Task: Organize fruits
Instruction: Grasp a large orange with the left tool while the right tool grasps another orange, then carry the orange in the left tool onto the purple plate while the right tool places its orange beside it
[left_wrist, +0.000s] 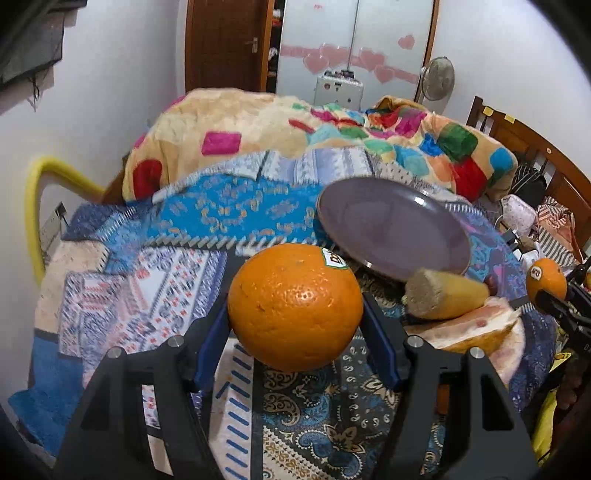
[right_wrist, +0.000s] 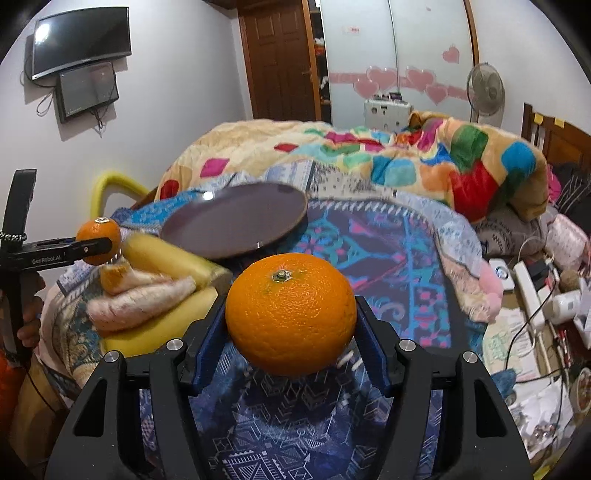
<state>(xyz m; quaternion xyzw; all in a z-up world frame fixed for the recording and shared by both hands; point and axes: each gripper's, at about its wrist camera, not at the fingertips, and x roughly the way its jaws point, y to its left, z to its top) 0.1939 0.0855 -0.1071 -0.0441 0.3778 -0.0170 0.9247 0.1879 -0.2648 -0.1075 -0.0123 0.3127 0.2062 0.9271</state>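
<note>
**Left wrist view: two oranges held, one per gripper, over the bed**

Item 1. My left gripper (left_wrist: 295, 314) was clamped on a stickered orange (left_wrist: 294, 306); both blue pads (left_wrist: 212, 343) pressed its sides, and the fruit sat clear of the patterned bedspread (left_wrist: 166, 221) below. In the right wrist view I saw the same orange (right_wrist: 99, 242) small at the far left, held in the left gripper (right_wrist: 94, 249), just above the other fruit.

Item 2. My right gripper (right_wrist: 291, 314) was closed on a second orange (right_wrist: 291, 314), stem end up, jaws snug against both sides. From the left wrist view that orange (left_wrist: 546, 282) showed at the right edge, gripped by the right gripper (left_wrist: 550, 297).

Item 3. A purple plate (left_wrist: 395, 230), tilted on the bedding, lay beyond both held oranges. I saw nothing on it in either view.

Item 4. Beside the plate's near rim lay a banana (left_wrist: 443, 295) with a cut end, touching a peeled pomelo piece (left_wrist: 476, 328). In the right wrist view the bananas (right_wrist: 166, 258) and the pomelo piece (right_wrist: 144, 299) sat together, with a small orange segment (right_wrist: 112, 278) on top.

Item 5. A multicoloured blanket (right_wrist: 424, 162) was heaped behind the plate.
</note>
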